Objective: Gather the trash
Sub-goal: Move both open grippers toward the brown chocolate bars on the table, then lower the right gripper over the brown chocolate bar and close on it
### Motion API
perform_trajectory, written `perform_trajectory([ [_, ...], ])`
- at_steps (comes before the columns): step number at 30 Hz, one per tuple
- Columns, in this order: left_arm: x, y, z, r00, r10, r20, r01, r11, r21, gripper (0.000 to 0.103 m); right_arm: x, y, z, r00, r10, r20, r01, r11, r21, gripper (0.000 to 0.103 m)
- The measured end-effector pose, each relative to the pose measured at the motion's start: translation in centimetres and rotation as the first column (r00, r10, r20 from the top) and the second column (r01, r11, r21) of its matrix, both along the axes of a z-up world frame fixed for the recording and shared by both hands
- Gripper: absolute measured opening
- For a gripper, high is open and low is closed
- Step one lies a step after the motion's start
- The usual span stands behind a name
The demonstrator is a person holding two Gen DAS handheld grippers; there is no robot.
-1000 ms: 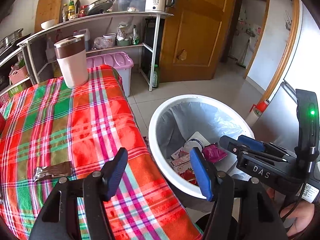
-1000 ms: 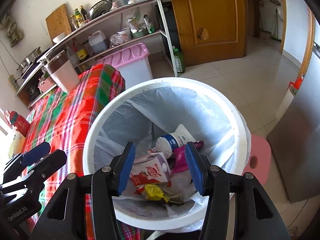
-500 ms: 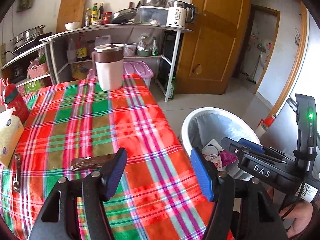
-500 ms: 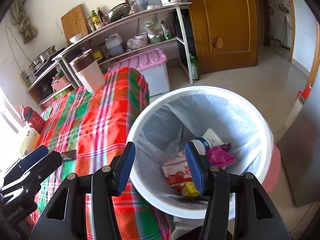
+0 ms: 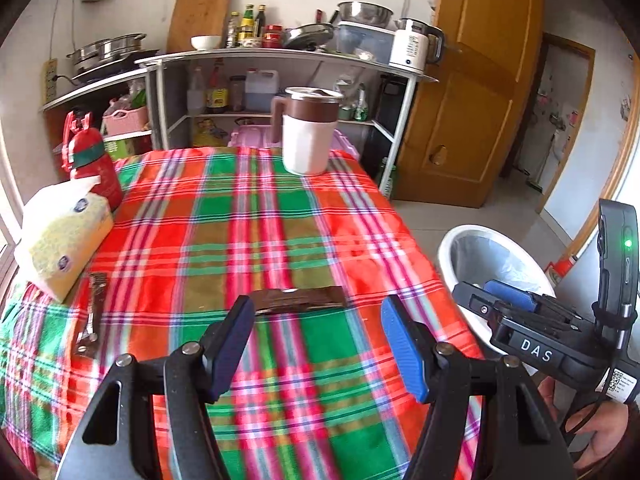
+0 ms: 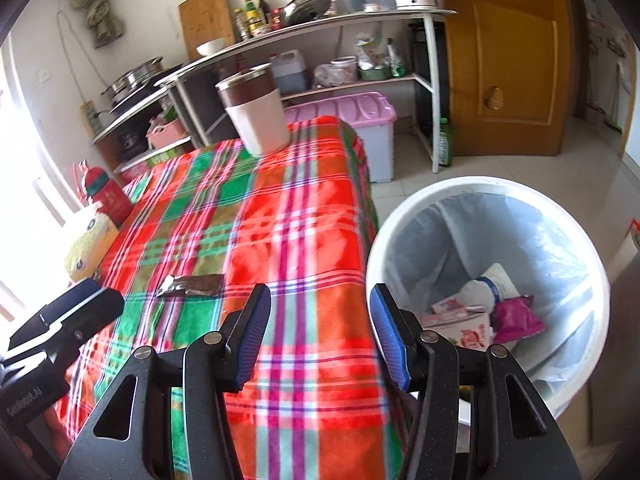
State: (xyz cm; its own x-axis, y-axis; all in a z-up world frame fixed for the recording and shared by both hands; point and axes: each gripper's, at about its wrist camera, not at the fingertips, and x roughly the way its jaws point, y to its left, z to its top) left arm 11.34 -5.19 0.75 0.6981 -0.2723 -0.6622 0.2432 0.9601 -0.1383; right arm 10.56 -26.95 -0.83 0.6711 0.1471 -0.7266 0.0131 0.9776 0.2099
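The left gripper (image 5: 316, 344) and the right gripper (image 6: 318, 334), marked "DAS", both gape empty; a brown wrapper (image 5: 298, 300) lies on the plaid tablecloth (image 5: 248, 220) beyond the left fingers; the white bin (image 6: 486, 280) beside the table holds cartons.

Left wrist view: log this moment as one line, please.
left gripper: jaws open, empty | right gripper: jaws open, empty | brown wrapper: flat on plaid tablecloth, ahead of left jaws | trash bin: beside table, holds trash

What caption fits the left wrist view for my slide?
Open left gripper above plaid tablecloth, facing a brown wrapper; bin at right.
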Motion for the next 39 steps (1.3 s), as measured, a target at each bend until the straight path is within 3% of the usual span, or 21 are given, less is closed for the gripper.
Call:
perform_trajectory([
  [11,0.4,7.1,-1.7,0.99,0.142,-0.027,-0.142,0.99,0.004,0.068,2.2,6.4,-1.7,0.985,0.164,-0.043,-0.168,0.982,-0.085,0.053],
  [20,0.4,11.4,-3.3,0.976,0.211,-0.06,-0.211,0.977,0.011,0.069,3.2,11.2,-2.3,0.943,0.33,-0.035,-0.332,0.938,-0.097,0.059],
  [25,0.6,13.4,-4.1,0.966,0.243,-0.083,-0.243,0.97,0.017,0.069,3.8,13.0,-2.7,0.924,0.381,-0.027,-0.378,0.902,-0.209,0.061],
  [39,2.8,16.2,-6.1,0.945,0.297,-0.136,-0.296,0.955,0.025,0.07,7.6,14.0,-5.0,0.903,0.415,-0.11,-0.429,0.872,-0.236,0.069],
])
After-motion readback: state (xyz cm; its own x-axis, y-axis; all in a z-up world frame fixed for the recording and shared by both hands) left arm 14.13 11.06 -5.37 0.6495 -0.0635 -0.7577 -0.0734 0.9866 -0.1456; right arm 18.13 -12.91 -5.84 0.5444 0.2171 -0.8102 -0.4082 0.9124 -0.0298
